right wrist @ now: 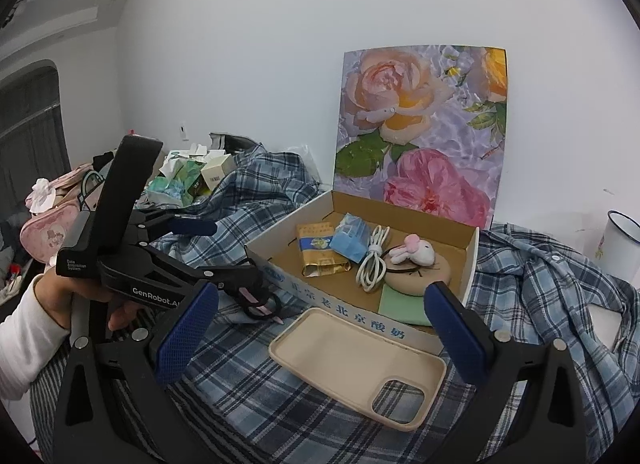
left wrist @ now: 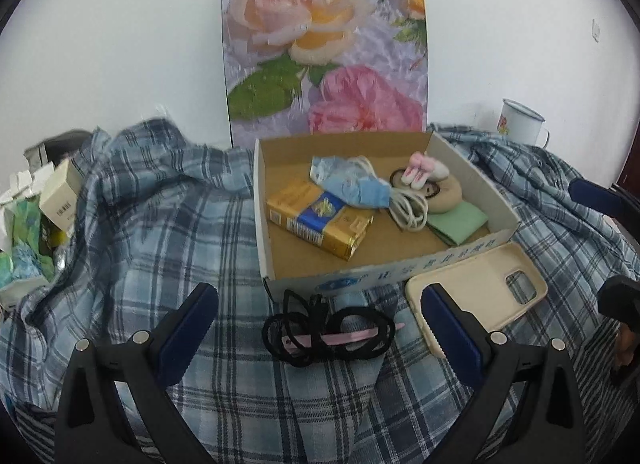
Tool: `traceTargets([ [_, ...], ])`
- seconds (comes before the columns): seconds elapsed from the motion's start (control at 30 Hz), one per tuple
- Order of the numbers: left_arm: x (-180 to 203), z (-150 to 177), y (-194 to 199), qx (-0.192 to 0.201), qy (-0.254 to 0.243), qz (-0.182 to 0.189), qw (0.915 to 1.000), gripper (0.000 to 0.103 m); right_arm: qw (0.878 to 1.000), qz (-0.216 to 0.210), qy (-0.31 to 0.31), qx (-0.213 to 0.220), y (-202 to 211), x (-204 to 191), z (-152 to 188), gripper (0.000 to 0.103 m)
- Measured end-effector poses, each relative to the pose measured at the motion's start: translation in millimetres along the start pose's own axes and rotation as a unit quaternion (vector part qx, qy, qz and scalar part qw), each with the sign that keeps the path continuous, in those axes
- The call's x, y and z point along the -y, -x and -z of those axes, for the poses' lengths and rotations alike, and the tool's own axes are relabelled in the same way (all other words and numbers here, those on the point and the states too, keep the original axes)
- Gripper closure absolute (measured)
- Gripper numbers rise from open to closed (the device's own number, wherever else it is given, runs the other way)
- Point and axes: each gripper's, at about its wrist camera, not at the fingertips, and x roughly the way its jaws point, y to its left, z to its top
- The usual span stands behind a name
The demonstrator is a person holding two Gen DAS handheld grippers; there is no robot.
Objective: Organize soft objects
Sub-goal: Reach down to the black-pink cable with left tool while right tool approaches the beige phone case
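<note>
A black fuzzy bow with a pink clip (left wrist: 326,330) lies on the plaid cloth just in front of the cardboard box (left wrist: 384,270). My left gripper (left wrist: 316,304) is open, its jaws wide on either side of the bow, not touching it. A beige phone case (left wrist: 478,292) lies to the bow's right. In the right wrist view my right gripper (right wrist: 320,306) is open above the phone case (right wrist: 352,364); the left gripper (right wrist: 224,252) and the bow (right wrist: 260,304) show at left. The box (right wrist: 360,314) holds a plush bunny hair tie (right wrist: 414,252), a white cable (right wrist: 374,260), a blue pack and a green cloth.
A gold and blue packet (left wrist: 320,219) lies in the box. A floral board (left wrist: 326,51) leans on the wall behind. A white enamel mug (left wrist: 522,121) stands at the right. Small boxes and tissue packs (left wrist: 36,215) pile at the left. Plaid cloth (left wrist: 160,232) covers the surface.
</note>
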Motion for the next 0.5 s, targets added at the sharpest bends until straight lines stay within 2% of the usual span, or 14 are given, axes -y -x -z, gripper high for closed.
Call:
traceTargets([
  [0.2, -2, 4, -15, -0.041, 0.004, -0.001, 0.9992, 0.000, 1.000, 0.004, -0.009, -0.018, -8, 5, 4, 0.000],
  [0.3, -4, 5, -24, -0.062, 0.011, 0.010, 0.9980, 0.000, 1.000, 0.002, -0.007, -0.028, -12, 3, 6, 0.000],
  [0.5, 0, 7, -33, -0.082, 0.003, 0.014, 0.9965, 0.000, 0.999, -0.002, 0.000, -0.044, -18, -1, 9, 0.000],
])
